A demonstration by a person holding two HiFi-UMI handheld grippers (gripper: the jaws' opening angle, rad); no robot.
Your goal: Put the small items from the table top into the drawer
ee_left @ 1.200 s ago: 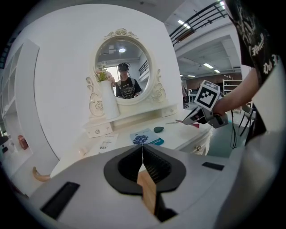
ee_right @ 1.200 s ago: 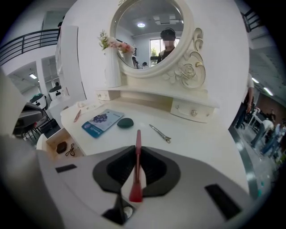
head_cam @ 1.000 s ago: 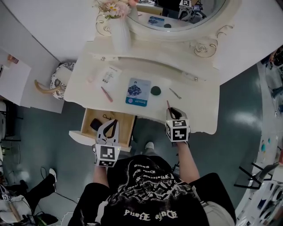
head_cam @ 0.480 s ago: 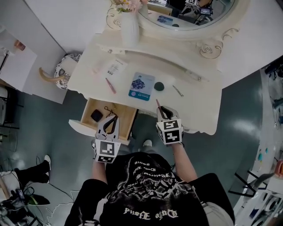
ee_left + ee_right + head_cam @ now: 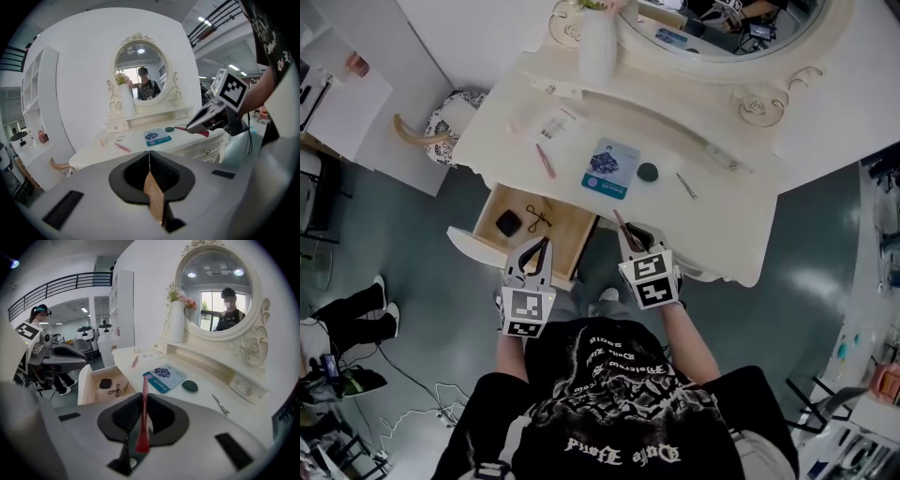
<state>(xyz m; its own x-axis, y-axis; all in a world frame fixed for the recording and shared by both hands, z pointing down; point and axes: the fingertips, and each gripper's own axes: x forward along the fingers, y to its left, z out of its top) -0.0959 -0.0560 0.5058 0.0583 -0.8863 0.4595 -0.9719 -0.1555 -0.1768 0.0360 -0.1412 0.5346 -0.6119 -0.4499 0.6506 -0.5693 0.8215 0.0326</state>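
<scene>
Off the cream worktop [image 5: 712, 214], the right claw [image 5: 628, 236], pinching a slim red stick [image 5: 143, 404], should sink into the open wooden drawer [image 5: 567, 236] before releasing; left claw [image 5: 543, 247] pressed together.

Right hand-held gripper [image 5: 629, 234] clamps pink stick [image 5: 619, 220] beside open drawer [image 5: 569, 232]; left hand-held gripper [image 5: 541, 247] over drawer front.

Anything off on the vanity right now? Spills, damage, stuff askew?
Nothing looks spilled or damaged. The drawer stands open, as the task needs, with a black item and a small dark looped thing inside. The right gripper is clamped on a slim pink stick. Other items lie flat on the tabletop.
</scene>
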